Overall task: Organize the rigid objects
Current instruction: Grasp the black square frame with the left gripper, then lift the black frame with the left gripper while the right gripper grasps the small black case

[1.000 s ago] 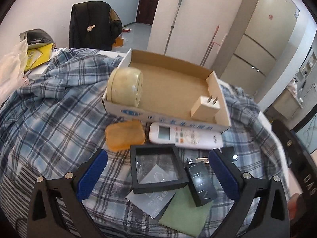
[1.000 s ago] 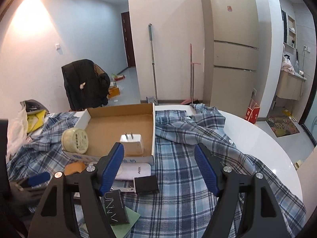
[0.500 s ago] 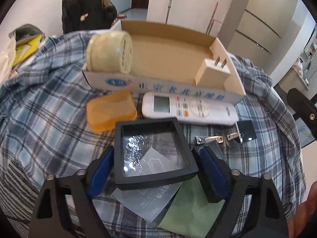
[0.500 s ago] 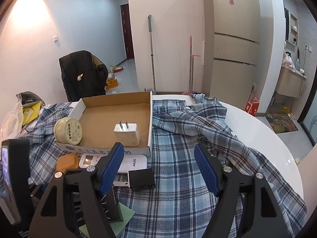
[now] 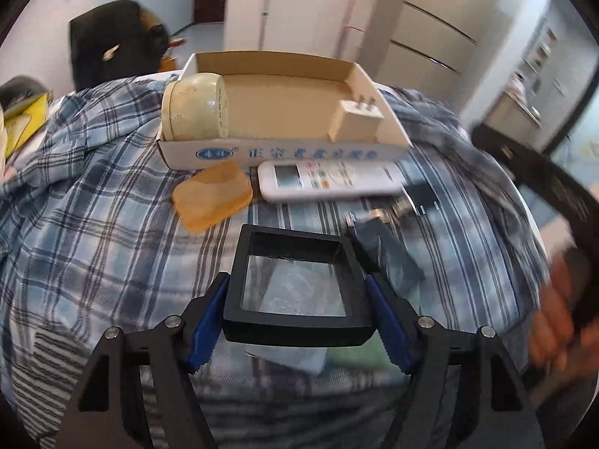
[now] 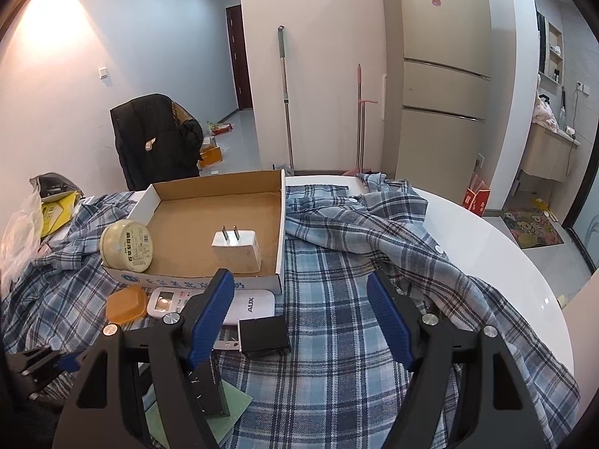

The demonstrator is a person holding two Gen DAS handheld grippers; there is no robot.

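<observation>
My left gripper (image 5: 297,292) is shut on a square black frame case (image 5: 295,284) with a clear window and holds it just above the plaid cloth. Ahead lie an orange soap box (image 5: 211,198), a white remote (image 5: 329,181) and a cardboard box (image 5: 280,142) holding a cream round tin (image 5: 192,106) and a white plug adapter (image 5: 355,119). My right gripper (image 6: 303,299) is open and empty over the cloth, right of the cardboard box (image 6: 279,224). The remote (image 6: 247,305), a black square (image 6: 264,335) and the orange soap box (image 6: 125,305) lie in front of it.
A dark flat case (image 5: 389,250), a green card (image 6: 228,408) and small metal clips (image 5: 393,211) lie on the plaid cloth (image 6: 337,355). The white round table edge (image 6: 505,247) shows at right. A chair with a black jacket (image 6: 153,138) stands behind.
My left gripper has closed on the black frame case and lifted it slightly off the papers. My right gripper has barely moved.
</observation>
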